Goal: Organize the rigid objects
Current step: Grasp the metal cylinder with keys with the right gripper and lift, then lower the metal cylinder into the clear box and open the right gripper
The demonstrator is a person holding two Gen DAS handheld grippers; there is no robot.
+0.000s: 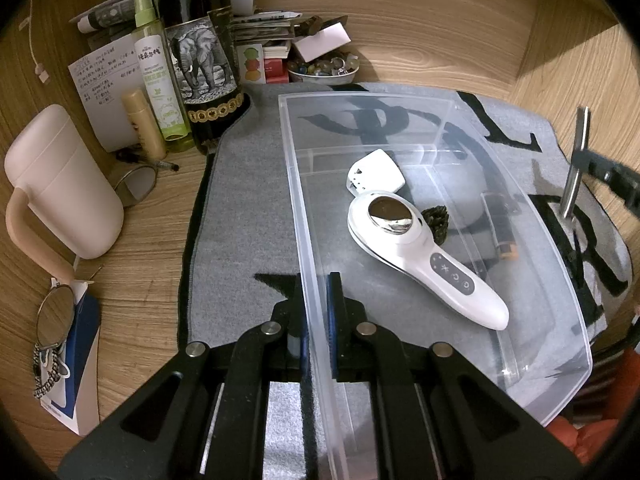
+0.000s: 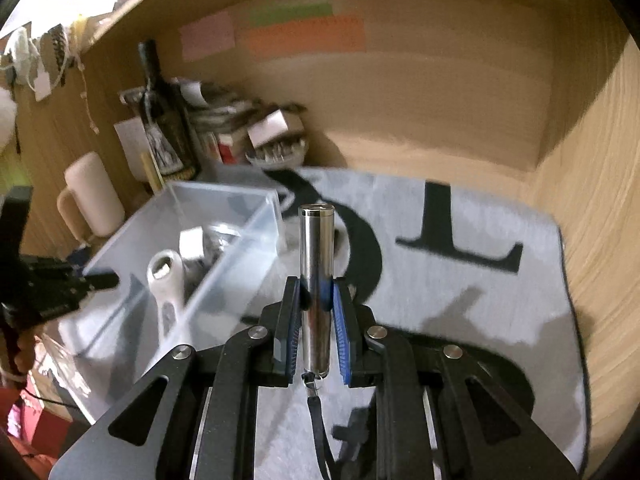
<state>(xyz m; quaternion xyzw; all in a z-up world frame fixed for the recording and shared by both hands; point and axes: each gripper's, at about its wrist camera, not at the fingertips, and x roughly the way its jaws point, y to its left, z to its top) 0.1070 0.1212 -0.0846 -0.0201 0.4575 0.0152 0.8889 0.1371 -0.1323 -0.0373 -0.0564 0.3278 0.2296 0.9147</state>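
A clear plastic bin (image 1: pixel 568 320) rests on a grey mat with black letters (image 1: pixel 240 208). My left gripper (image 1: pixel 316 280) is shut on the bin's near left wall. Inside lie a white handheld device with a shiny metal head (image 1: pixel 424 264), a small white case (image 1: pixel 376 172), a dark spiky lump (image 1: pixel 436 220) and a black tube (image 1: pixel 500 224). My right gripper (image 2: pixel 316 284) is shut on a silver metal cylinder (image 2: pixel 316 248) with a black strap, held upright above the mat to the right of the bin (image 2: pixel 256 232). The same cylinder (image 1: pixel 576 172) shows at the right edge of the left wrist view.
At the back left stand a dark wine bottle with an elephant label (image 1: pixel 204 60), a green spray bottle (image 1: pixel 156 76), a beige tube (image 1: pixel 142 124), a pale pink mug (image 1: pixel 64 184), papers and a bowl of trinkets (image 1: pixel 324 68). Wooden walls enclose the desk.
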